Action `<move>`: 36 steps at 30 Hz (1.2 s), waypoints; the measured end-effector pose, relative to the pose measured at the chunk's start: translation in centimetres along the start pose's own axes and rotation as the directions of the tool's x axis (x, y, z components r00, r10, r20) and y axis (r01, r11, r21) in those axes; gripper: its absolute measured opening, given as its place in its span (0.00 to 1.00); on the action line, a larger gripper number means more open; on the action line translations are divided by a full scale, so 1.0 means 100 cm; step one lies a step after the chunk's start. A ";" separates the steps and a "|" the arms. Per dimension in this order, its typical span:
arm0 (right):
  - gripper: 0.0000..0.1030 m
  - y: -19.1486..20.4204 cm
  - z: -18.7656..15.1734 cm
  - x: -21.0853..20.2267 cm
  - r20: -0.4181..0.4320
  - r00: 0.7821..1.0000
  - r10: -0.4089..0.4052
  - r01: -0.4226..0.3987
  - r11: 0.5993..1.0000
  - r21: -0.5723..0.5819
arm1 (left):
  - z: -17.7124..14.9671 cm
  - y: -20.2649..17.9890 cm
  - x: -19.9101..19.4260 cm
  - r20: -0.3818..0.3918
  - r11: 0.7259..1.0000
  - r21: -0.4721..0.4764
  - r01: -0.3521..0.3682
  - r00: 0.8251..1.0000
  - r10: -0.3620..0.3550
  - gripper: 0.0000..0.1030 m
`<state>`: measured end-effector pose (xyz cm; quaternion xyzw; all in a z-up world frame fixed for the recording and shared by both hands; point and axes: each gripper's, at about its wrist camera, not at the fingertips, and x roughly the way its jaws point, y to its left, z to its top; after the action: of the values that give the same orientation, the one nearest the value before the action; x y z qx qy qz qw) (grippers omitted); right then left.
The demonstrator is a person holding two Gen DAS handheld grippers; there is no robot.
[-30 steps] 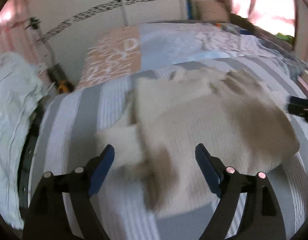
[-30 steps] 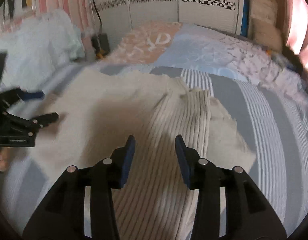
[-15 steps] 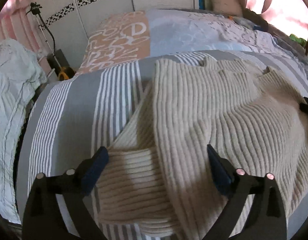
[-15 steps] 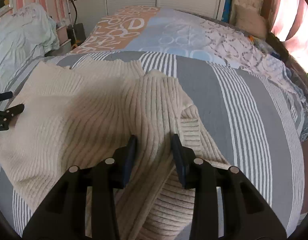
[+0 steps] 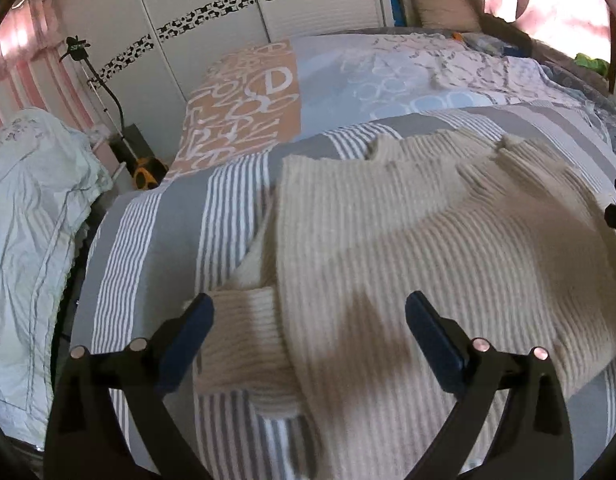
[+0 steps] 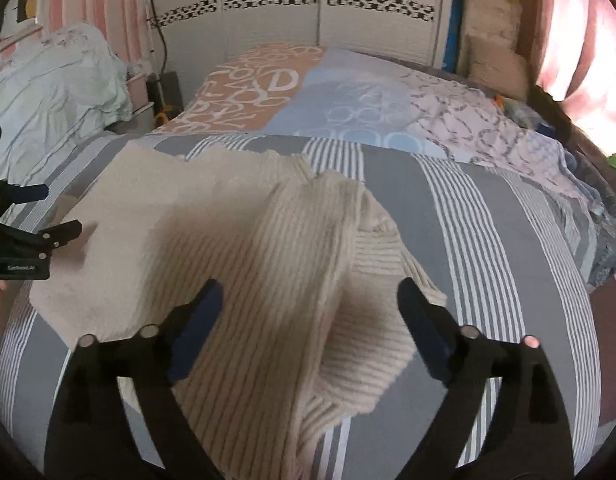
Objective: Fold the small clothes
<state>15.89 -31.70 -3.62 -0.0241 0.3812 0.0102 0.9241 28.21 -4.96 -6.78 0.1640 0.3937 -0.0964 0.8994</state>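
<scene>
A cream ribbed knit sweater lies partly folded on the grey-and-white striped bedcover. In the left wrist view its ribbed cuff rests between my wide-spread fingers. My left gripper is open just above the sweater's near left edge. In the right wrist view the sweater has a sleeve folded over its right side. My right gripper is open above that folded sleeve, holding nothing. The left gripper shows at the left edge of the right wrist view.
A patchwork quilt in orange, blue and lilac covers the far bed. A pale green duvet is heaped on the left. White wardrobe doors stand behind, with a black stand beside them. Pillows are stacked far right.
My right gripper went from nearly closed on the sweater fabric to wide open, letting it go. Both grippers have lifted and pulled back a little; the sweater now lies flatter.
</scene>
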 end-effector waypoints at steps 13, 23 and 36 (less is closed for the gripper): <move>0.97 -0.040 -0.036 -0.005 -0.018 0.996 -0.086 0.088 0.988 0.127 | -0.003 -0.028 -0.013 -0.006 0.999 0.024 0.021 1.000 -0.021 0.95; 0.97 -0.080 -0.061 0.012 -0.045 0.988 0.150 -0.121 0.914 0.386 | -0.012 -0.044 -0.004 -0.029 0.997 0.071 0.024 0.999 -0.022 0.95; 0.97 -0.076 -0.051 0.018 -0.070 0.972 0.224 -0.175 0.890 0.422 | -0.017 -0.043 0.000 -0.039 0.995 0.098 0.006 0.999 -0.003 0.95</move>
<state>13.87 -39.60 -8.28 0.2103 0.4286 0.0231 0.8784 25.72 -8.32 -8.84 0.2090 0.4063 -0.1145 0.8821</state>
